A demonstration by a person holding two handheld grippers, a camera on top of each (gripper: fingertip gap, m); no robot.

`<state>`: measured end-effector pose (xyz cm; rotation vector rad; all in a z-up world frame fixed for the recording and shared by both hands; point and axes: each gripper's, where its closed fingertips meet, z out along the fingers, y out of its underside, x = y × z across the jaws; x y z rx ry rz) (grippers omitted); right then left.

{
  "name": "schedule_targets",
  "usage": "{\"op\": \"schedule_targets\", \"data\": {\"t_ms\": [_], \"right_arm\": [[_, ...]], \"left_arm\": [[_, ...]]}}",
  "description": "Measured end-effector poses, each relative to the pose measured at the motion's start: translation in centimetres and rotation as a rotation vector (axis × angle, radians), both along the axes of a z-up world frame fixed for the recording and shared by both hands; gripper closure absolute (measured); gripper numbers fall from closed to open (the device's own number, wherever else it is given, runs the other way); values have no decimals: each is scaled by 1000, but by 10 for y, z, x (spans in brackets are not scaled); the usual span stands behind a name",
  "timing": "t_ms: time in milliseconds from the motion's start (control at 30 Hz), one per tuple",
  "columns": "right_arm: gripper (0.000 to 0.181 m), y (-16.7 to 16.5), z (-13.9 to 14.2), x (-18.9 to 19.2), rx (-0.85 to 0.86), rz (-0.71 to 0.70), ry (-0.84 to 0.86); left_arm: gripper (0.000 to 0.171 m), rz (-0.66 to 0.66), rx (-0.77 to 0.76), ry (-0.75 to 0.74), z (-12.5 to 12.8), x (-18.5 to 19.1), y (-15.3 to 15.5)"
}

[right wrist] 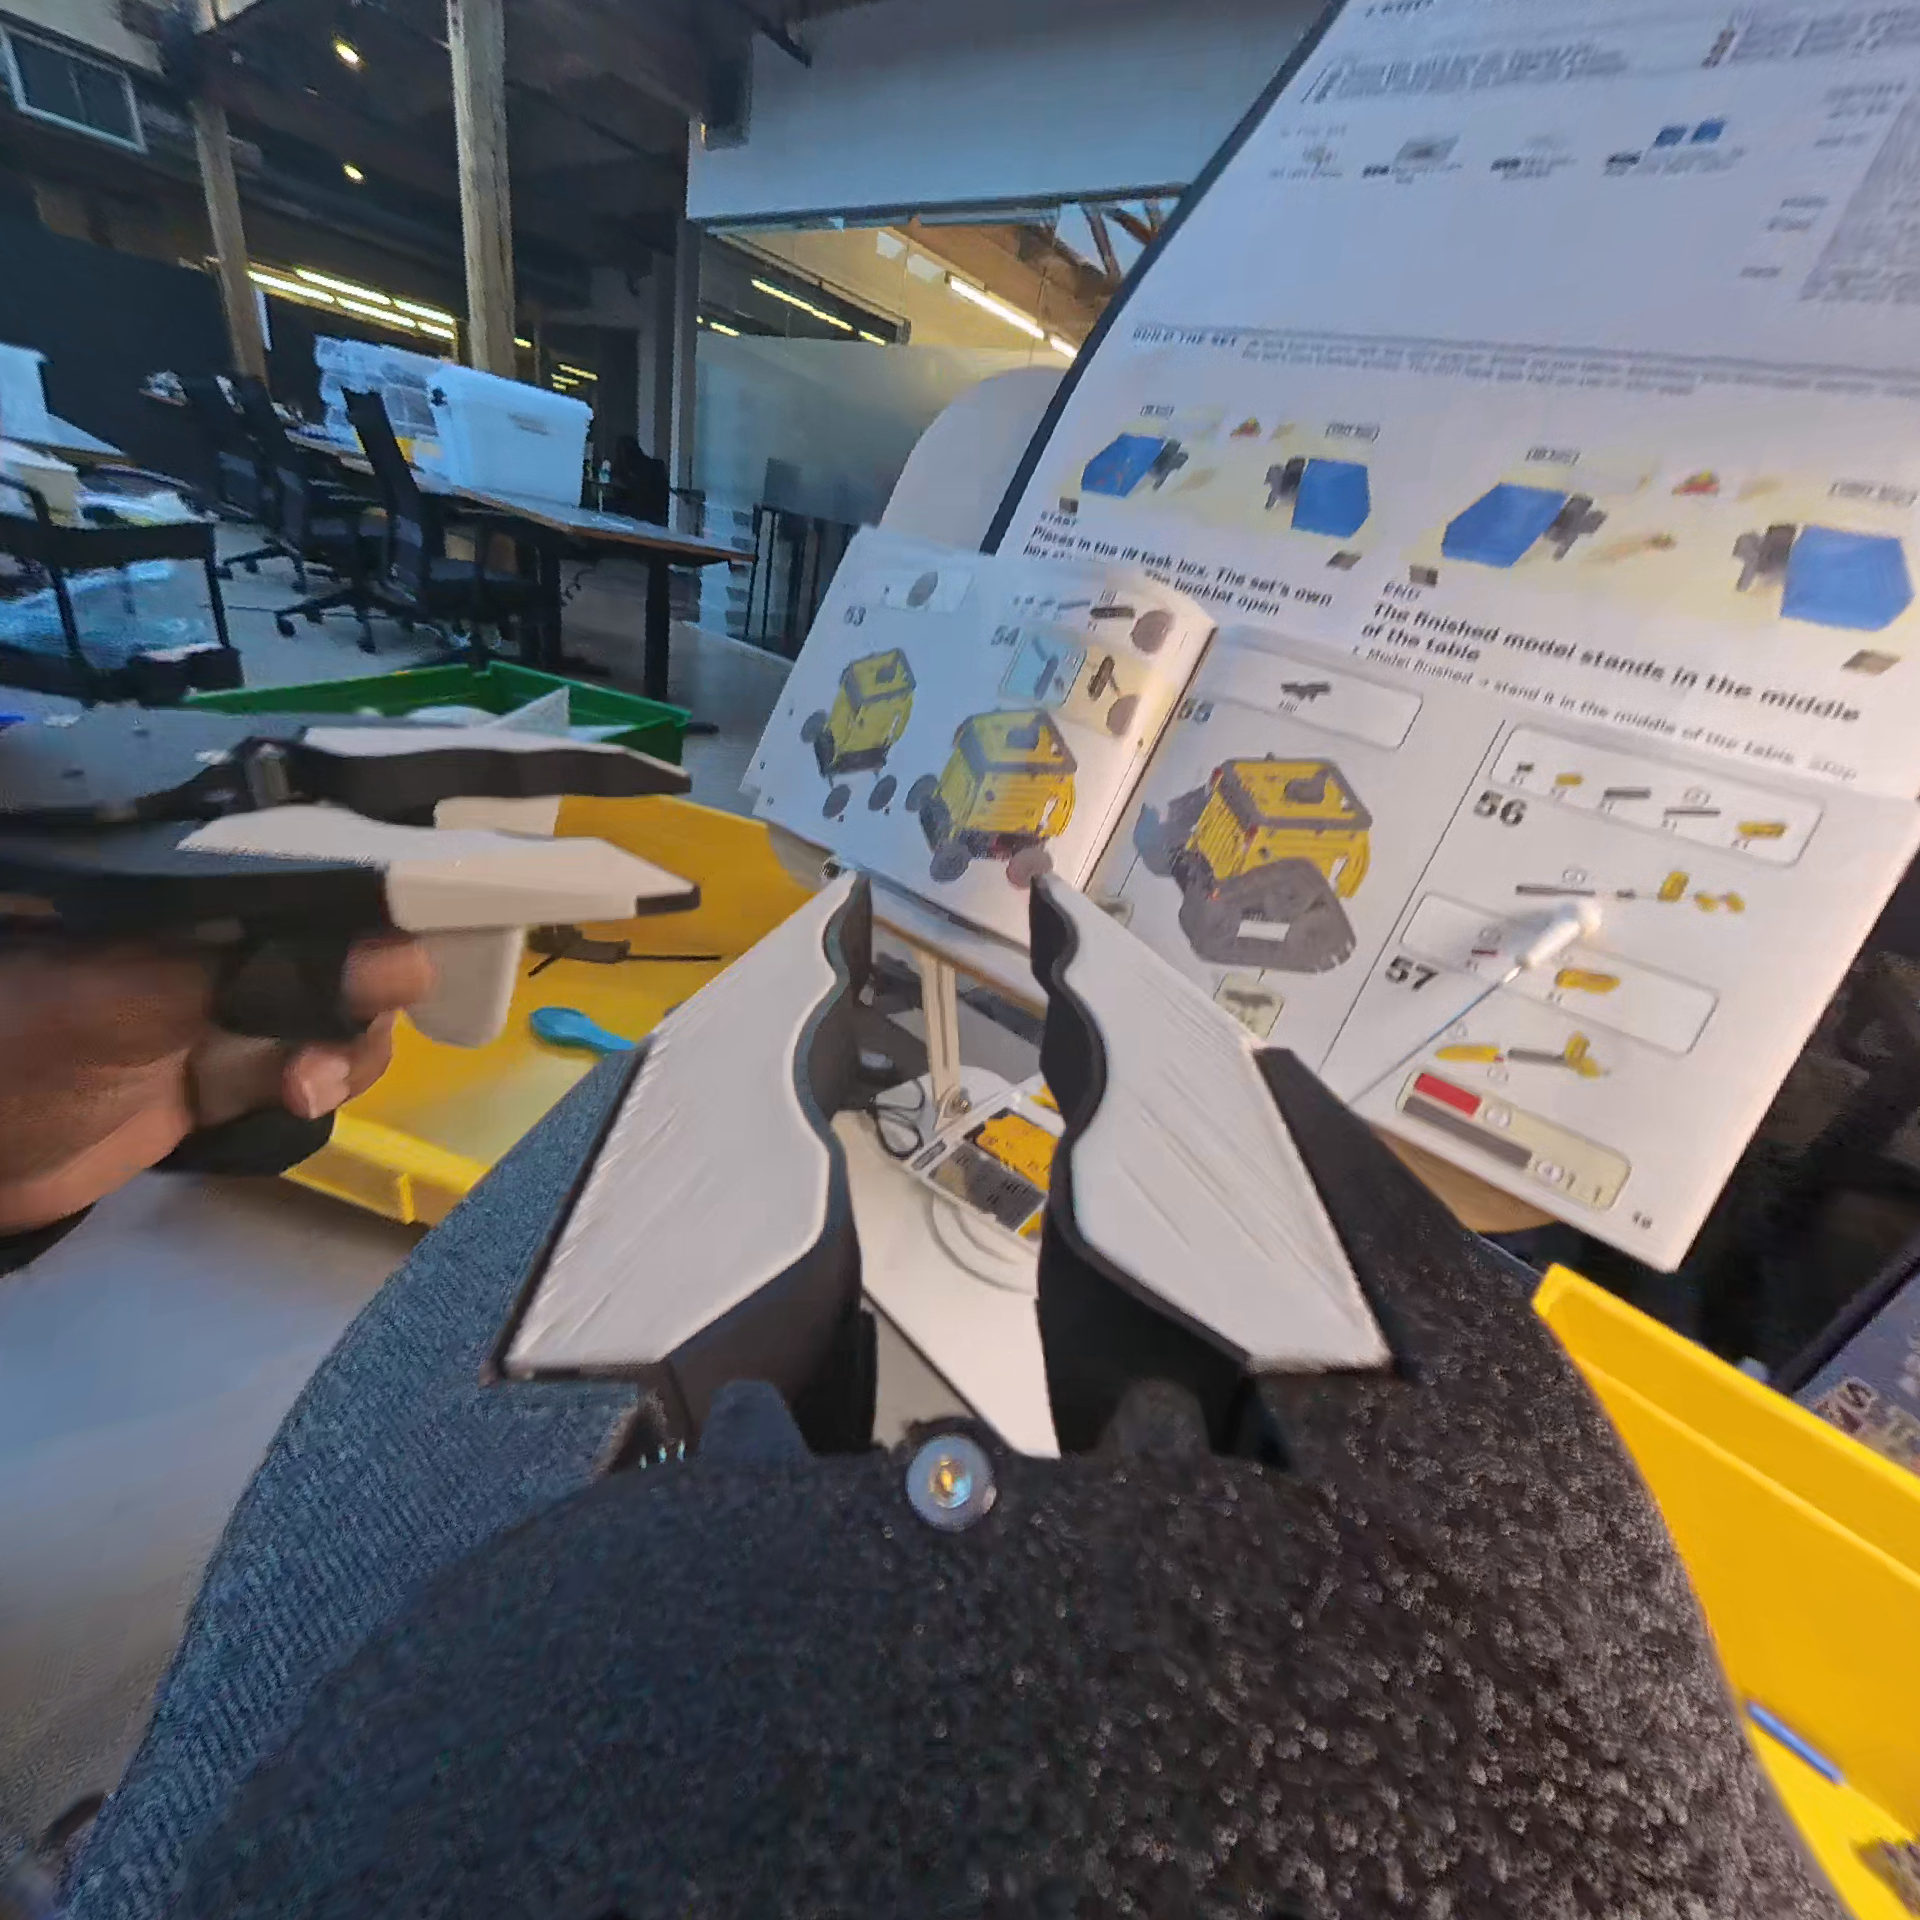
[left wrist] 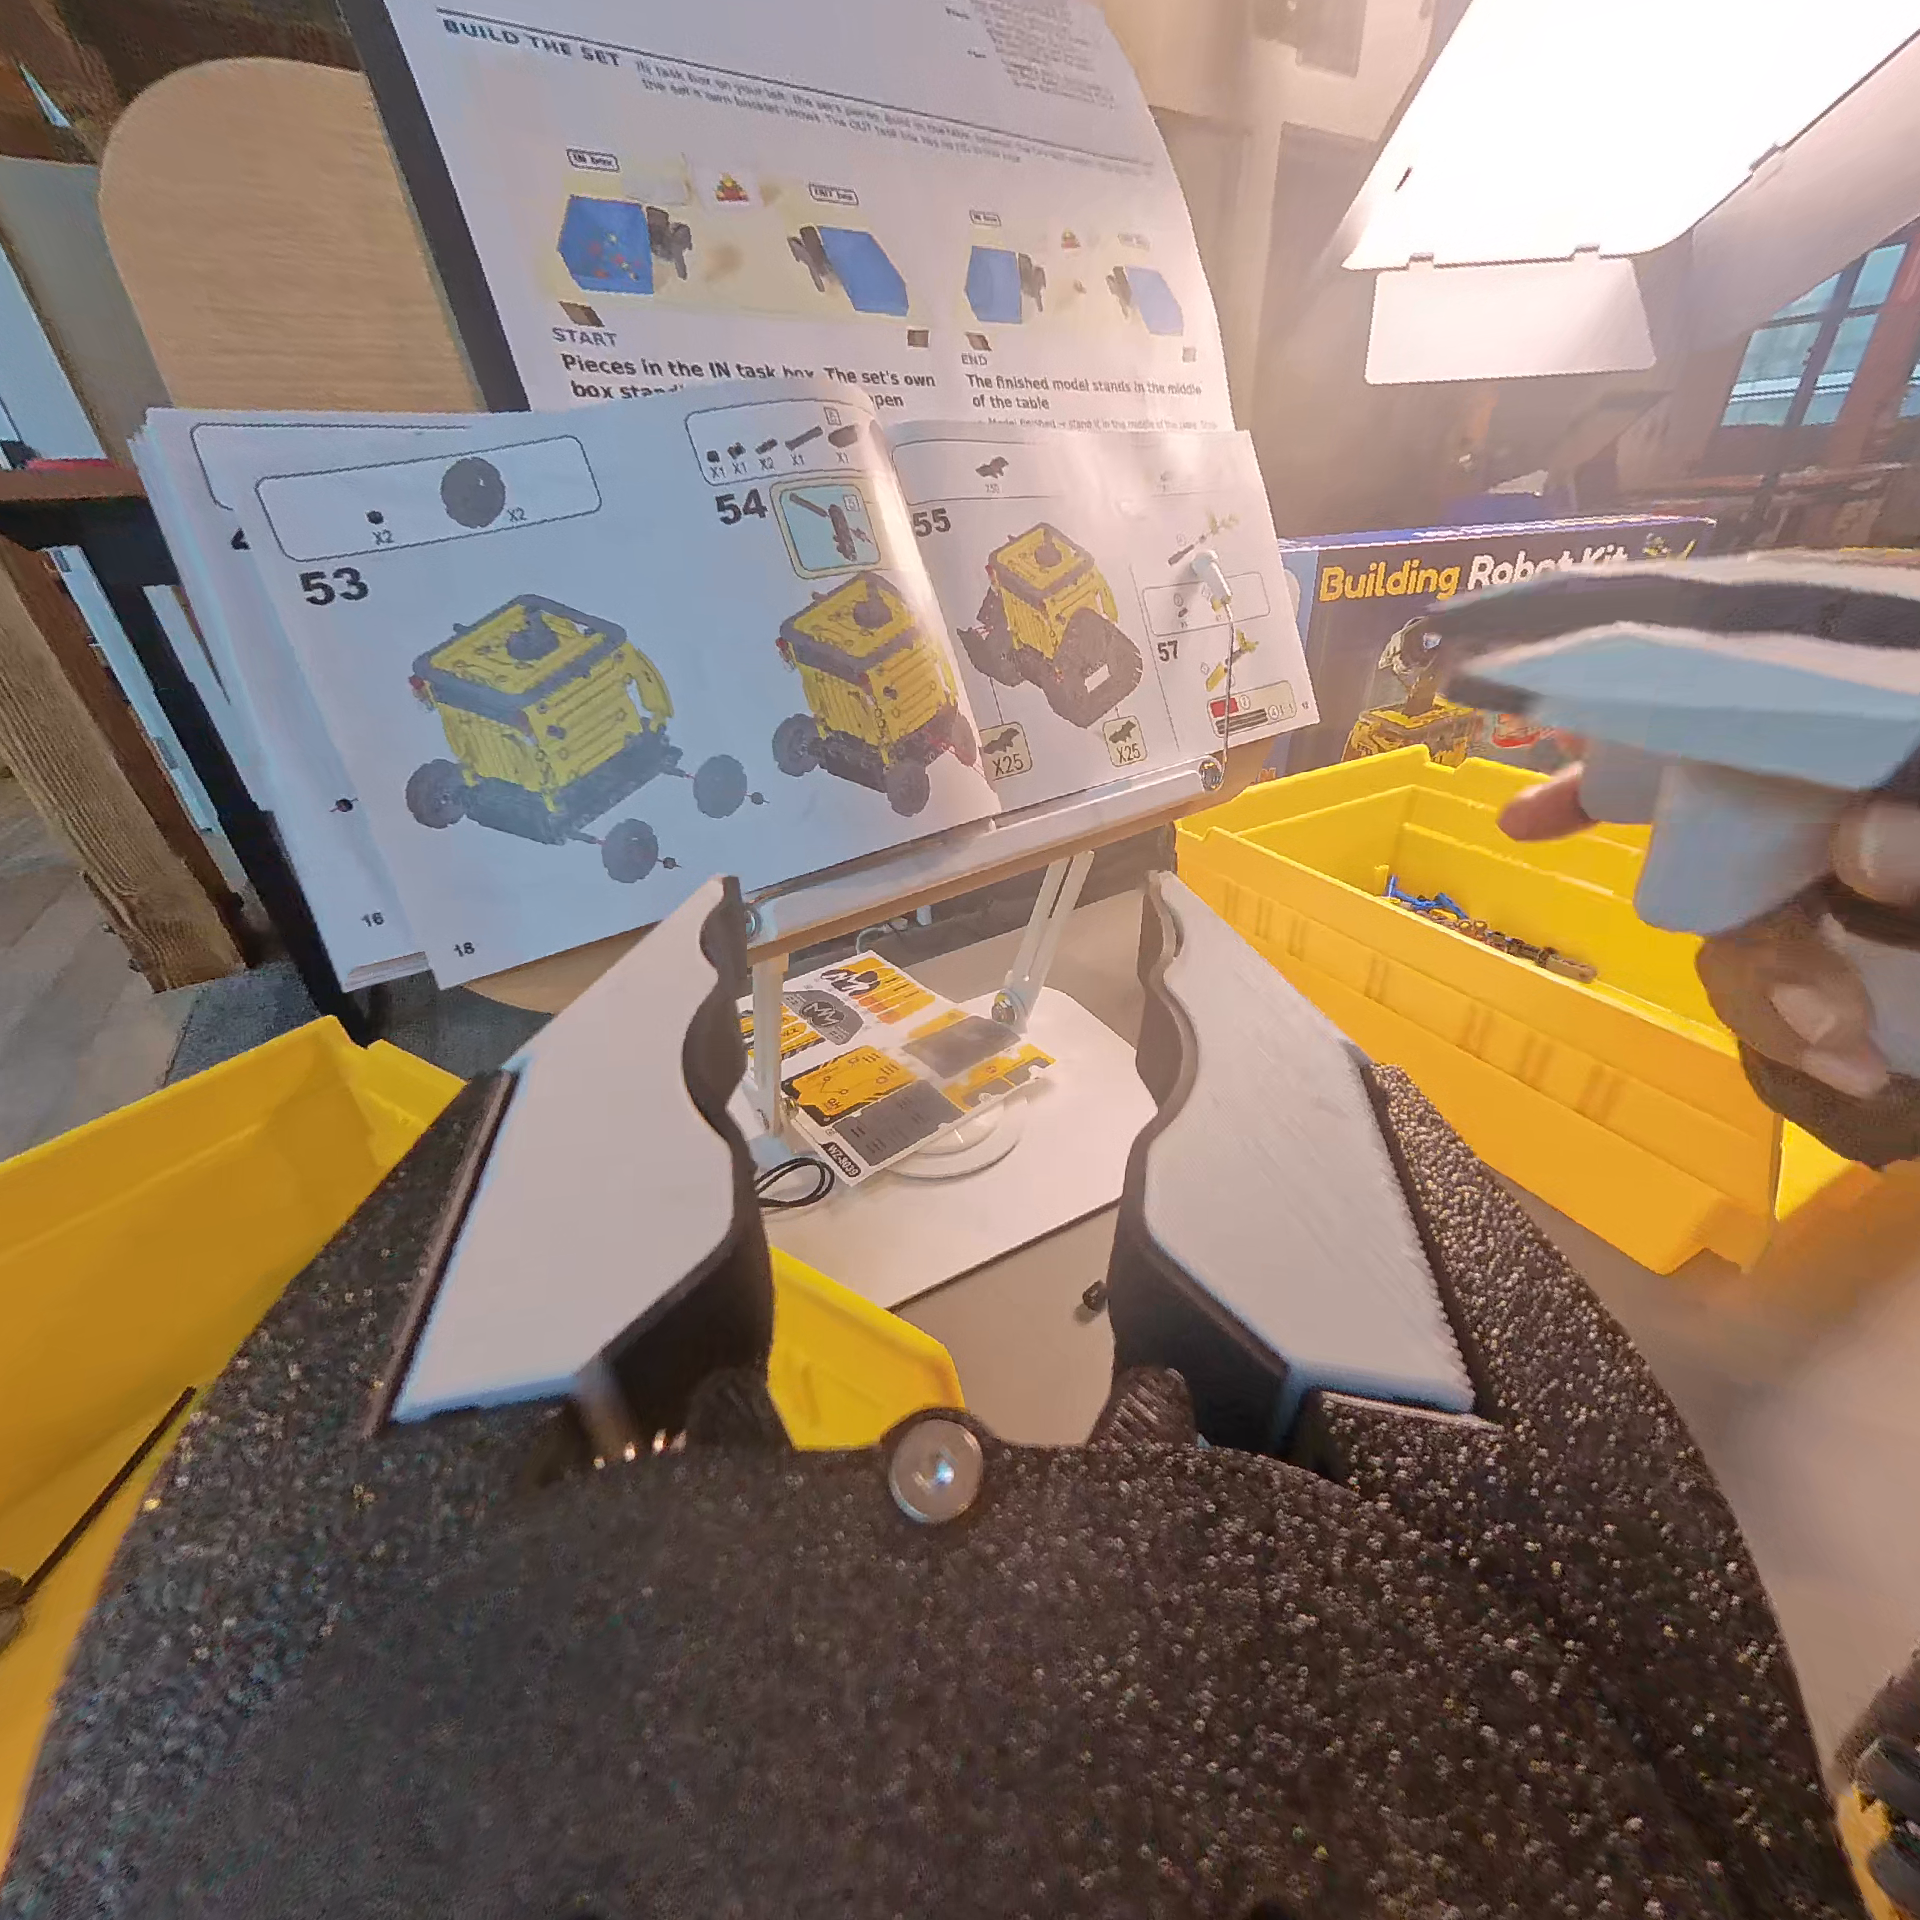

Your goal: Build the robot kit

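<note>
The left gripper (left wrist: 940,904) is hovering with its fingers spread wide and holding nothing, above the white base plate (left wrist: 1049,1174) of a book stand on the desk (left wrist: 1662,1382). A yellow bin (left wrist: 260,1174) is sitting at its left. Ahead, an open instruction booklet (left wrist: 644,665) is resting on the stand, blocking the lower part of a large printed sheet (left wrist: 810,208) behind it. A sticker sheet (left wrist: 894,1060) is lying under the stand. To the right, a divided yellow bin (left wrist: 1455,935) is holding small parts. The right gripper (right wrist: 945,883) is pointing at the booklet's lower edge, fingers moderately apart and empty.
</note>
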<state>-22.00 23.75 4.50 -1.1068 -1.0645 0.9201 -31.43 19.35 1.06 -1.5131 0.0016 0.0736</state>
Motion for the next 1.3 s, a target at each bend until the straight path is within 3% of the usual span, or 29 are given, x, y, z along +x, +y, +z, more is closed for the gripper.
{"op": "schedule_targets", "data": {"t_ms": [200, 367, 1300], "right_arm": [[171, 61, 45, -41, 68, -126, -21], [179, 108, 40, -66, 68, -222, -84], [174, 129, 30, -84, 30, -236, -112]], "left_arm": [[97, -36, 4, -9, 7, 7, -1], [95, -34, 1, 5, 12, 6, -4], [95, -43, -35, 0, 2, 0, 0]]}}
